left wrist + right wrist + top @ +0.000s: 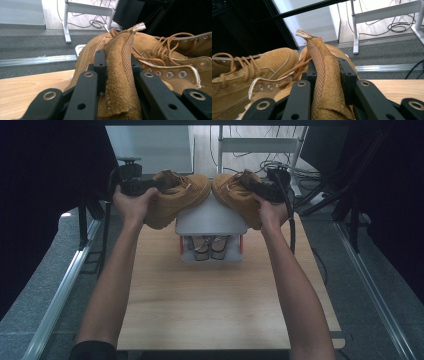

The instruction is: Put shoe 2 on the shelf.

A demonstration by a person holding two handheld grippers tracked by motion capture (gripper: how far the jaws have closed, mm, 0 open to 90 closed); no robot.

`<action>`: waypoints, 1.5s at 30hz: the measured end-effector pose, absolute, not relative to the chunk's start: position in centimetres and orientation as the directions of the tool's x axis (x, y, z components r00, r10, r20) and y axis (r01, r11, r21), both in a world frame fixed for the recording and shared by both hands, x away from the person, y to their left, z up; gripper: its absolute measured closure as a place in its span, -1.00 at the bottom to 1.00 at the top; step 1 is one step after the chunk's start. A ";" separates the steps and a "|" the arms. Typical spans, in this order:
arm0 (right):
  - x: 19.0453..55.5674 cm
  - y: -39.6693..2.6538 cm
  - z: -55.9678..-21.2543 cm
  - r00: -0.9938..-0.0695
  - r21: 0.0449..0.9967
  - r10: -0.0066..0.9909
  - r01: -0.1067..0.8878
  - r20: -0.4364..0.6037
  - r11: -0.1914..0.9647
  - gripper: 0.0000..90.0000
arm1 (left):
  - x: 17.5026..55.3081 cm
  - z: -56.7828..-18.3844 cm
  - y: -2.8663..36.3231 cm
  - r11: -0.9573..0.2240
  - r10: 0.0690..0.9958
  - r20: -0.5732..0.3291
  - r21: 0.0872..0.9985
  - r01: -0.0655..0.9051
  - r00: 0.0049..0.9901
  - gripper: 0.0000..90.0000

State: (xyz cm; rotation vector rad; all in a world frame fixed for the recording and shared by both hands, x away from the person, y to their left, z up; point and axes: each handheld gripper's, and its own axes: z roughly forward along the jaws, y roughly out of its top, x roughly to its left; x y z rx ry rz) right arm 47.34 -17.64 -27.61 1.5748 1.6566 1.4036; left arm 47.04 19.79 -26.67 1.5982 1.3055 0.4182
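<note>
Two tan boots, no legible branding: left gripper (116,72) clamps left boot (175,197) tongue, right gripper (327,75) clamps right boot (237,195) tongue, above white rack (210,217).

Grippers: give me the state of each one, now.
Left gripper: shut on the tongue of the left boot.
Right gripper: shut on the tongue of the right boot.

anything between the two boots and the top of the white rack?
Nothing visible. Left claw grips the left boot by its tongue, right claw the right boot; both sit toe to toe at the white rack top.
</note>
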 end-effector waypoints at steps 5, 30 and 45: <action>47.6 -17.4 -27.4 -0.238 0.867 0.914 0.459 0.328 -0.192 0.65 | 47.7 -27.0 19.7 0.086 0.873 -0.328 0.833 0.547 0.362 0.69; 48.4 -19.9 -28.8 -0.267 0.849 0.906 0.503 0.329 -0.160 0.52 | 49.3 -29.5 20.2 0.119 0.843 -0.403 0.784 0.609 0.355 0.56; 49.0 -20.6 -29.0 -0.303 0.849 0.897 0.512 0.322 -0.131 0.44 | 49.8 -29.8 19.9 0.138 0.803 -0.455 0.770 0.623 0.384 0.42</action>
